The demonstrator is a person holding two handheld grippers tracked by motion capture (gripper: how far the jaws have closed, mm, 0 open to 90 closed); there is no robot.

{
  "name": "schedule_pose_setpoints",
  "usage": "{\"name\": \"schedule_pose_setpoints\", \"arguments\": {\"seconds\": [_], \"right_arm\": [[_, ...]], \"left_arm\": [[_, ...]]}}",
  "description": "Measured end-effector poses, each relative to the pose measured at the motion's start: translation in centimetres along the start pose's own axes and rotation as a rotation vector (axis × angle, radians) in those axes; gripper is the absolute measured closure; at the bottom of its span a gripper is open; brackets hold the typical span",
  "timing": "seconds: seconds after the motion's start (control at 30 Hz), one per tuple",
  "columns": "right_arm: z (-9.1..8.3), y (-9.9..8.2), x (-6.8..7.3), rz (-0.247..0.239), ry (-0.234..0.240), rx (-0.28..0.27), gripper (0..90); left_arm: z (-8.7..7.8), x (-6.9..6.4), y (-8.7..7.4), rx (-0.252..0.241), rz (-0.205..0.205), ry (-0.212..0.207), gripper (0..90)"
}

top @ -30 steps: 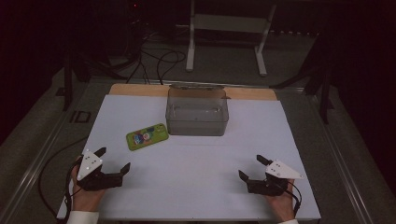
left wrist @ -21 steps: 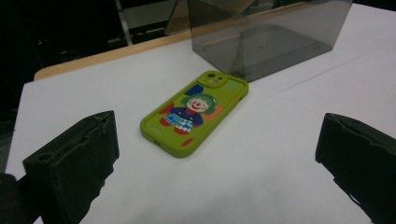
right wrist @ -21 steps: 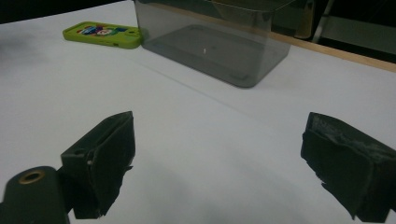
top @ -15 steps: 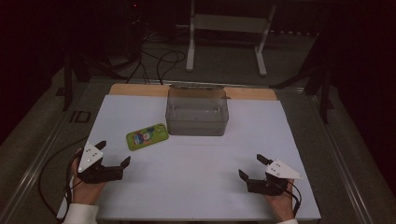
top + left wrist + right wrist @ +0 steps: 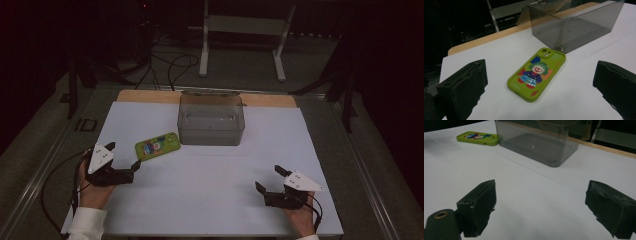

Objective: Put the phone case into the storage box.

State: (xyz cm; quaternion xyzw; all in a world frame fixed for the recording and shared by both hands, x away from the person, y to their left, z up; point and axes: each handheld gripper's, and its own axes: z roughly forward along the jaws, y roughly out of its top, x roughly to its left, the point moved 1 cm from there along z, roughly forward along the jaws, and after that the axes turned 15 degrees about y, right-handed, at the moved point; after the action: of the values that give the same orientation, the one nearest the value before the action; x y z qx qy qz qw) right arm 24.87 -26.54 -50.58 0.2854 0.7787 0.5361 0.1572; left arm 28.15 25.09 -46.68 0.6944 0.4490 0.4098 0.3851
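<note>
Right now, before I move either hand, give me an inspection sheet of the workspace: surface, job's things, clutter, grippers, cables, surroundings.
Surface: white sheet on a table, a wooden edge showing at the far side; flat and dry.
Job's things: green phone case with a clown print, lying flat just left of the smoky clear box; whether they touch cannot be told. The box looks empty, lid open at the back.
Clutter: nothing seen.
Grippers: left gripper open, aimed at the phone case, holding nothing; right gripper open over bare sheet, holding nothing.
Cables: one trails from each gripper; more lie on the floor beyond the table.
Surroundings: dark room, white stand behind the table.
</note>
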Motion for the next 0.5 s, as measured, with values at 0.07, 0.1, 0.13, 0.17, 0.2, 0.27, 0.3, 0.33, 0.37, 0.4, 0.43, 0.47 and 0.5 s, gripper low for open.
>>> {"name": "schedule_pose_setpoints", "arguments": {"seconds": [0.07, 0.1, 0.13, 0.17, 0.2, 0.27, 0.3, 0.33, 0.37, 0.4, 0.43, 0.47, 0.5], "right_arm": [[0.0, 0.0, 0.0, 0.000, -0.001, 0.000, 10.0], [0.0, 0.0, 0.0, 0.000, -0.001, 0.000, 10.0], [0.0, 0.0, 0.0, 0.000, -0.001, 0.000, 10.0], [0.0, 0.0, 0.0, -0.001, -0.002, 0.000, 10.0], [0.0, 0.0, 0.0, -0.001, -0.002, 0.000, 10.0], [0.0, 0.0, 0.0, -0.001, -0.003, -0.001, 10.0], [0.0, 0.0, 0.0, -0.001, -0.003, -0.001, 10.0], [0.0, 0.0, 0.0, -0.004, -0.003, 0.002, 10.0], [0.0, 0.0, 0.0, -0.002, -0.003, 0.005, 10.0], [0.0, 0.0, 0.0, -0.004, -0.002, 0.004, 10.0], [0.1, 0.0, 0.0, -0.003, -0.002, 0.004, 10.0], [0.1, 0.0, 0.0, -0.004, -0.001, 0.004, 10.0], [0.1, 0.0, 0.0, -0.004, -0.001, 0.005, 10.0]], "left_arm": [[0.2, 0.1, 0.1, 0.000, 0.005, 0.003, 0.0], [0.4, 0.1, 0.2, 0.002, 0.007, 0.004, 0.0], [0.5, 0.2, 0.3, 0.004, 0.011, 0.006, 0.0], [0.6, 0.2, 0.3, 0.004, 0.012, 0.007, 0.0], [0.7, 0.3, 0.4, 0.005, 0.014, 0.008, 0.0], [1.0, 0.5, 0.4, -0.002, 0.006, 0.002, 0.0], [1.0, 0.5, 0.4, -0.002, 0.006, 0.002, 0.0], [1.0, 0.5, 0.4, -0.002, 0.006, 0.002, 0.0], [1.4, 0.6, 0.6, -0.004, 0.007, 0.004, 0.0], [1.5, 0.7, 0.6, -0.005, 0.005, 0.002, 0.0], [1.6, 0.7, 0.7, -0.006, 0.005, 0.001, 0.0], [1.8, 0.7, 0.8, -0.006, 0.005, 0.001, 0.0], [1.8, 0.7, 0.8, -0.006, 0.005, 0.001, 0.0]]}}
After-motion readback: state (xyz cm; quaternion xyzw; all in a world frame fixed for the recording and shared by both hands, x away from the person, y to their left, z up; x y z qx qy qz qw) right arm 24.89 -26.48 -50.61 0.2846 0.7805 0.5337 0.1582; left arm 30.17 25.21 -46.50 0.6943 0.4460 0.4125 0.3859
